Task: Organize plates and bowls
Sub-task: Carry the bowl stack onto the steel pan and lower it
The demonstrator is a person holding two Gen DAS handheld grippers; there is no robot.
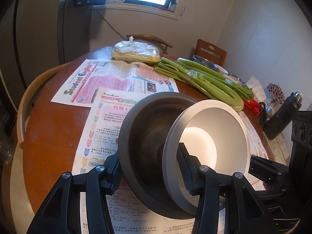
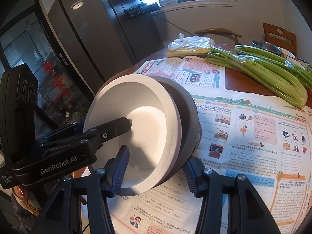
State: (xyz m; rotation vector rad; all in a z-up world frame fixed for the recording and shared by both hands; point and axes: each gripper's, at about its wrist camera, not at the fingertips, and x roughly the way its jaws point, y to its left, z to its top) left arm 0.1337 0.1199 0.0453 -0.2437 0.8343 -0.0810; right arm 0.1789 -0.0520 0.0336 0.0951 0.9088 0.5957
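A white bowl [image 1: 220, 128] sits nested in a dark grey bowl [image 1: 144, 136], and the pair hangs tilted above the newspaper-covered round table [image 1: 48, 120]. My left gripper [image 1: 150, 159] is shut on the stack, one finger outside the grey wall and one inside the white bowl. In the right wrist view my right gripper [image 2: 156, 158] is shut on the opposite side of the white bowl [image 2: 140, 101] and grey bowl [image 2: 187, 117] in the same way. One of the left gripper's fingers [image 2: 117, 126] also reaches into the white bowl there.
Celery bunches [image 1: 206, 80] and a bagged yellow food [image 1: 134, 52] lie at the far side of the table. A metal bowl [image 1: 204, 61] and more dishes stand behind the celery, a dark flask [image 1: 282, 117] at the right. Chairs ring the table.
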